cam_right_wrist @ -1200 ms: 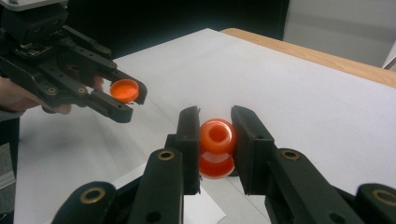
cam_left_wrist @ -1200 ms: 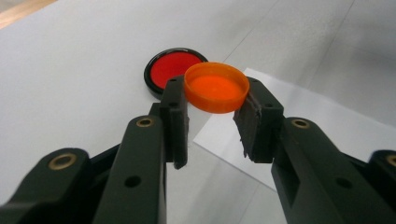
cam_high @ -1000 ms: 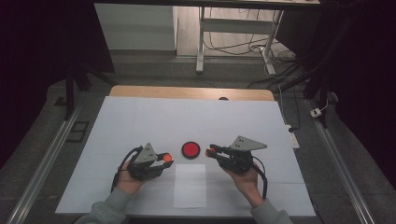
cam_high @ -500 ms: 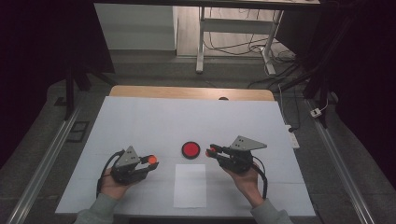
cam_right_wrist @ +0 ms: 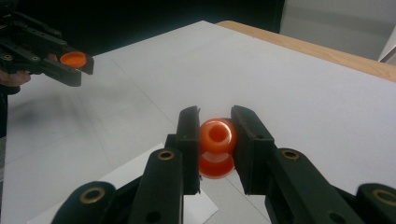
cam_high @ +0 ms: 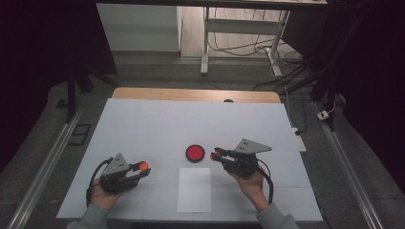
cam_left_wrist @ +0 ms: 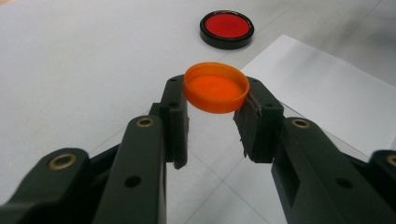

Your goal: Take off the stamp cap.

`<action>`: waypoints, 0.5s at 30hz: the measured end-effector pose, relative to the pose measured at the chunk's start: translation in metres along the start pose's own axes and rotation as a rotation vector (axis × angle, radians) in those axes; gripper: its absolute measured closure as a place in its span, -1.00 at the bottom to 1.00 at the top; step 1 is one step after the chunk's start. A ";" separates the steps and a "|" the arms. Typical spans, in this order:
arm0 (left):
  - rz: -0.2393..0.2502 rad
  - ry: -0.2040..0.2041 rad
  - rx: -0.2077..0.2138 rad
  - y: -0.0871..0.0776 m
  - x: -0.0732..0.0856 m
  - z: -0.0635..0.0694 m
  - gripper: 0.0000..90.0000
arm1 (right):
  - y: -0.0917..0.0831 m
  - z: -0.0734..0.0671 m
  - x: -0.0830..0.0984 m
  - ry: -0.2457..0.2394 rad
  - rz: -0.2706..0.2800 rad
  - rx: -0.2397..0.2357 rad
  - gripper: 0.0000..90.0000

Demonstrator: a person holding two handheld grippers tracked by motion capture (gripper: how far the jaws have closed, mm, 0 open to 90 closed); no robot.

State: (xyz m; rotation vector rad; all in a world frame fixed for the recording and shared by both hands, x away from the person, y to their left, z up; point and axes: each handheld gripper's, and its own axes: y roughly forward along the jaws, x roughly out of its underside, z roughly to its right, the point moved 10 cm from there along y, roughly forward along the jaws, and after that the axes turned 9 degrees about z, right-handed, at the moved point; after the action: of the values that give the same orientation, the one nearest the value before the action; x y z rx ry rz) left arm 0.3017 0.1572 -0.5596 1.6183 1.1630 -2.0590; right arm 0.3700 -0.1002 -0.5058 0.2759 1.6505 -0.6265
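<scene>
My left gripper (cam_high: 142, 166) is shut on an orange cap (cam_left_wrist: 216, 93), held by its rim with its hollow side up, at the table's front left. The same cap (cam_right_wrist: 73, 59) appears far off in the right gripper view. My right gripper (cam_high: 216, 153) is shut on a small orange spool-shaped piece (cam_right_wrist: 217, 146) with a hole in its top, right of centre. A red disc in a black rim (cam_high: 195, 153) lies on the table between the two grippers, close to the right one. A white sheet of paper (cam_high: 194, 189) lies flat in front of the disc.
The white table top (cam_high: 157, 126) has a wooden strip (cam_high: 191, 95) along its far edge. Metal rails (cam_high: 45, 164) run down both sides. A white desk frame (cam_high: 239, 33) and cables stand on the floor beyond the table.
The left gripper has moved left and toward the table's front with the orange cap in it, away from the red disc. The right gripper has kept its place.
</scene>
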 end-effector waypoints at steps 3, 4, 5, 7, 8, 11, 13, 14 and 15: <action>-0.005 0.001 -0.002 0.000 0.002 0.000 0.44 | 0.000 0.000 0.000 -0.002 -0.001 0.000 0.62; -0.006 0.001 -0.002 0.000 0.002 0.000 0.44 | 0.000 0.000 0.000 -0.004 -0.004 0.000 0.62; -0.007 0.003 -0.002 0.000 0.002 0.000 0.44 | 0.001 0.000 0.000 -0.003 -0.001 0.000 0.62; -0.007 0.002 -0.003 -0.001 0.003 0.000 0.44 | 0.000 0.000 0.000 -0.003 -0.002 0.001 0.62; -0.008 0.000 -0.002 -0.001 0.003 0.000 0.44 | 0.000 0.000 0.000 -0.002 -0.001 0.001 0.62; -0.009 0.000 -0.004 -0.001 0.004 -0.001 0.44 | 0.000 0.001 0.000 -0.002 -0.004 0.002 0.62; -0.010 0.001 -0.002 -0.001 0.004 -0.001 0.44 | 0.000 0.001 0.000 -0.002 0.001 0.002 0.62; -0.011 0.001 -0.002 -0.001 0.004 -0.001 0.44 | 0.000 0.001 0.000 -0.003 0.001 0.001 0.62; -0.012 0.001 -0.001 0.000 0.004 0.000 0.44 | 0.000 0.000 -0.001 -0.004 0.001 0.001 0.62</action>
State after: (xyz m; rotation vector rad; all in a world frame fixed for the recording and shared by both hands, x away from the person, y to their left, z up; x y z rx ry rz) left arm 0.3003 0.1588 -0.5632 1.6158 1.1768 -2.0654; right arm 0.3706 -0.1002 -0.5054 0.2763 1.6465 -0.6266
